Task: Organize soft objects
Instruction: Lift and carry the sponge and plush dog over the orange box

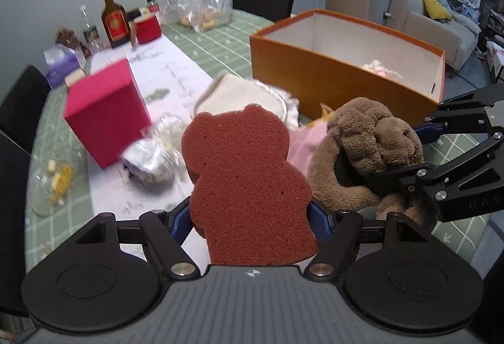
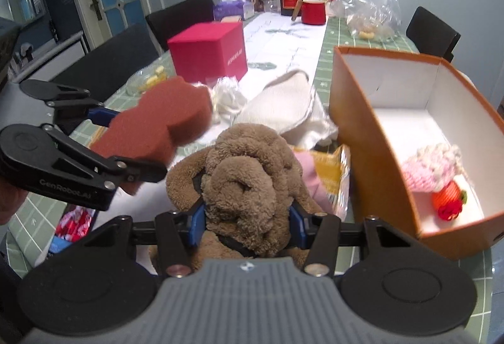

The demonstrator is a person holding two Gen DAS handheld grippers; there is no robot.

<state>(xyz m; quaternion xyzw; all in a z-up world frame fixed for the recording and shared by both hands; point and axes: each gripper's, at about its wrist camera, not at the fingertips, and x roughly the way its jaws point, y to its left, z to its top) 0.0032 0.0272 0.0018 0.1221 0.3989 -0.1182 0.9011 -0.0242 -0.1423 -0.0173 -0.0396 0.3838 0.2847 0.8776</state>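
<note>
My left gripper (image 1: 250, 219) is shut on a reddish-brown bear-shaped sponge (image 1: 242, 180), held up above the table. In the right wrist view the sponge (image 2: 163, 123) and the left gripper (image 2: 126, 142) hang at the left. My right gripper (image 2: 247, 222) is shut on a brown plush dog (image 2: 249, 180), its blue pads pressing into both sides. The plush (image 1: 371, 136) and right gripper (image 1: 409, 151) also show at the right of the left wrist view. An open orange box (image 2: 371, 139) stands to the right, holding a pink and white knitted toy (image 2: 431, 167) and an orange knitted toy (image 2: 449, 202).
On the green checked tablecloth lie a cream cloth (image 1: 239, 95), a crumpled white bundle (image 1: 151, 155), a pink cloth (image 1: 305, 142) and a yellow packet (image 2: 334, 174). A red cube box (image 2: 211, 51) stands left. Bottles, a red mug (image 2: 313, 11), a plastic bag and black chairs sit farther back.
</note>
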